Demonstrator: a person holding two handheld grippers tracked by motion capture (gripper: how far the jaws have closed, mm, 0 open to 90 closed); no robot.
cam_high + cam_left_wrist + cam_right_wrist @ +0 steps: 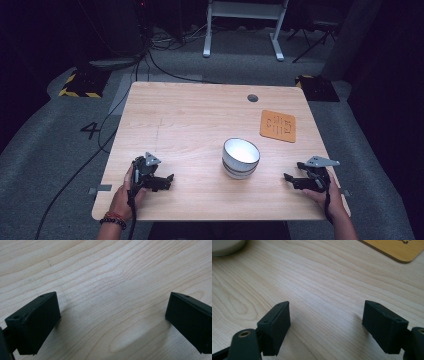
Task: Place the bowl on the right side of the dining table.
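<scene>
**Right gripper view: jaws wide, bowl ahead**

Right gripper view looks along my right claw point(325, 325), jaws spread wide over bare wood with nothing between them. My left claw point(112, 322) is the same, wide and empty above the grain. From the high view, both hands rest near the front edge of the table point(165, 110), left claw point(161, 181) and right claw point(295, 181) pointing inward. Between them, nearer the right one, stands the bowl point(240, 158), what looks like a stack of two, upright. Beyond it, well apart, lies the orange mat point(278, 125).

I judge this the start: nothing is gripped yet. Next I would bring my right claw to the bowl's rim, one jaw inside, one outside, then close gently.
</scene>
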